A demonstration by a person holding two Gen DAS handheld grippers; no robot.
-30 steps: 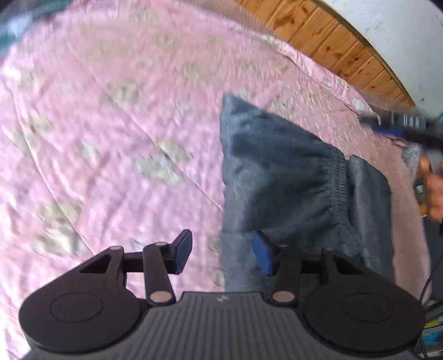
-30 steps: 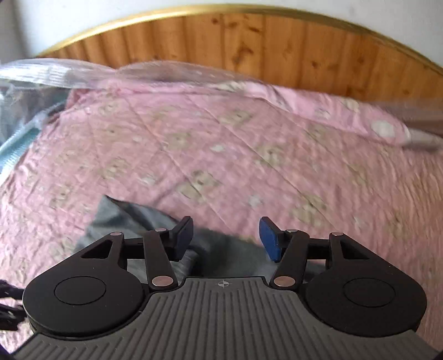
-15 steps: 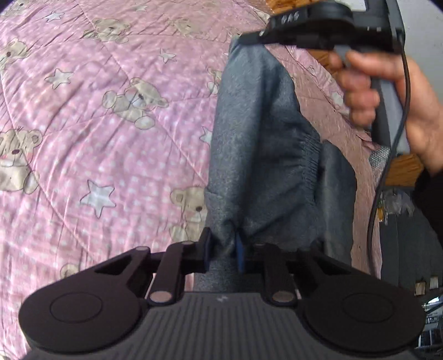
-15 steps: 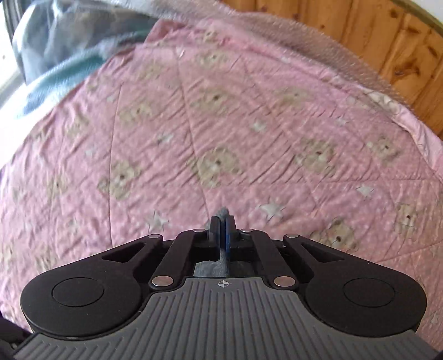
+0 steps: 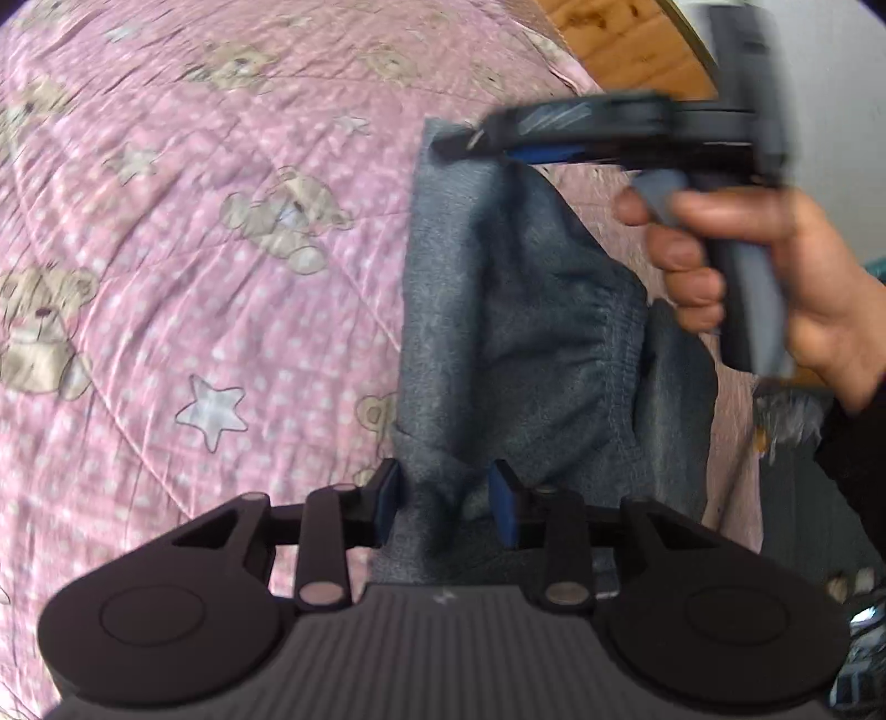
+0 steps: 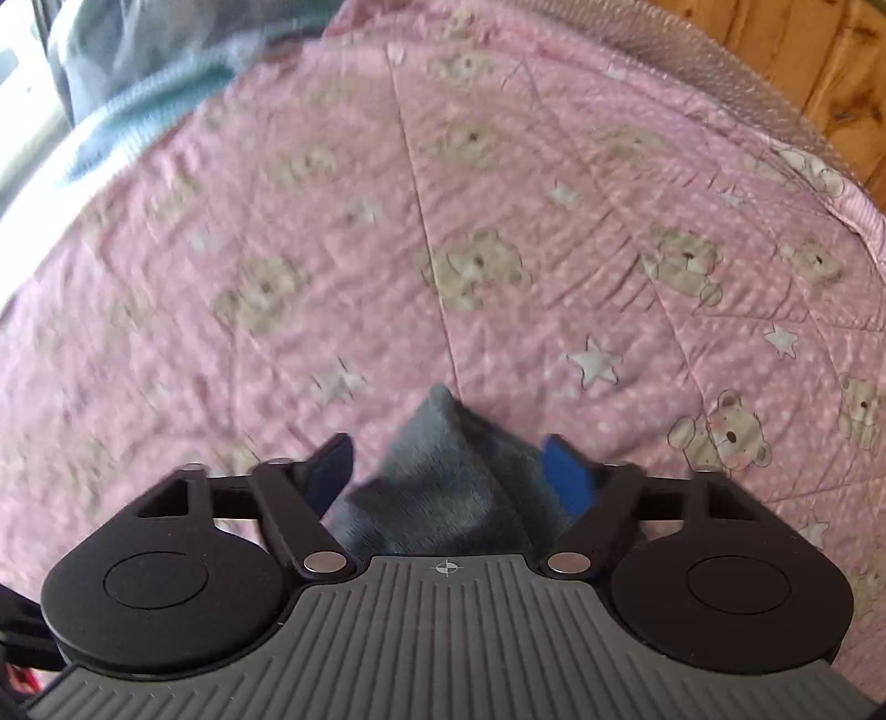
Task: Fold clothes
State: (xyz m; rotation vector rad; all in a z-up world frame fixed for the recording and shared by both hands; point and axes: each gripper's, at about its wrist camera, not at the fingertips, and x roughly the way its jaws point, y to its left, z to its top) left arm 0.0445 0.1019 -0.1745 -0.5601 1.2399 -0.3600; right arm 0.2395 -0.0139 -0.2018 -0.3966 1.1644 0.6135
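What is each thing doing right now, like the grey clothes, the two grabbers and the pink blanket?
grey garment: partly folded, lying on the blanket, one corner between each gripper's jaws.
left gripper: jaws opening, cloth between them.
right gripper: jaws opening, corner of cloth between them.
pink blanket: spread out, slightly wrinkled.
hand: gripping the right gripper's handle.

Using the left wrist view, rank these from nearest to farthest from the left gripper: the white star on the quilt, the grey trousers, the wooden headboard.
From the left gripper:
1. Grey trousers, cloth lying between its opening jaws.
2. White star, on the pink quilt to the left.
3. Wooden headboard, far off at the top right.
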